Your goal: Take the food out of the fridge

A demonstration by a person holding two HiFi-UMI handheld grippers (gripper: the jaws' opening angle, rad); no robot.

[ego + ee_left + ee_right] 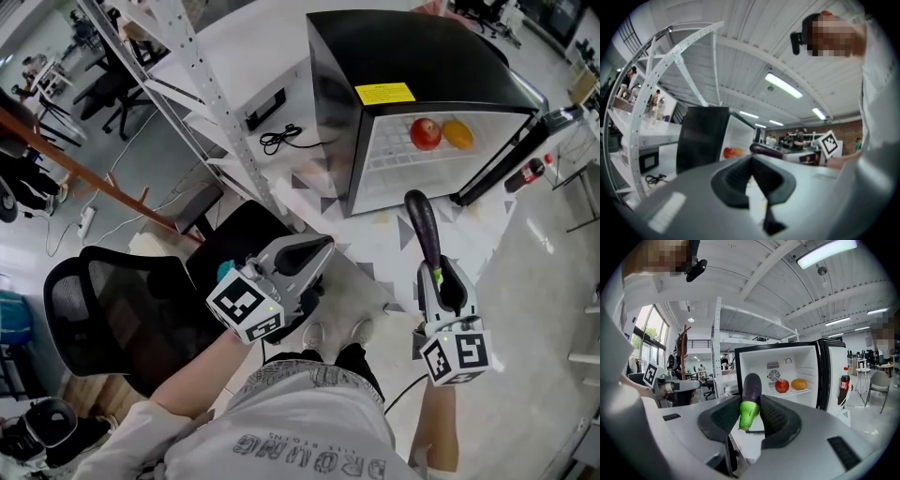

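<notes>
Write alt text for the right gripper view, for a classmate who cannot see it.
The right tool grips a purple eggplant near its green stem end, with the purple tip pointing away. Beyond it stands an open fridge with a red apple and an orange on its shelf and a dark bottle in its door.

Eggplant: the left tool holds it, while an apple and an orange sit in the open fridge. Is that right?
No: the right tool holds the eggplant, as the right gripper view shows. The apple and orange do sit in the open fridge.
</notes>
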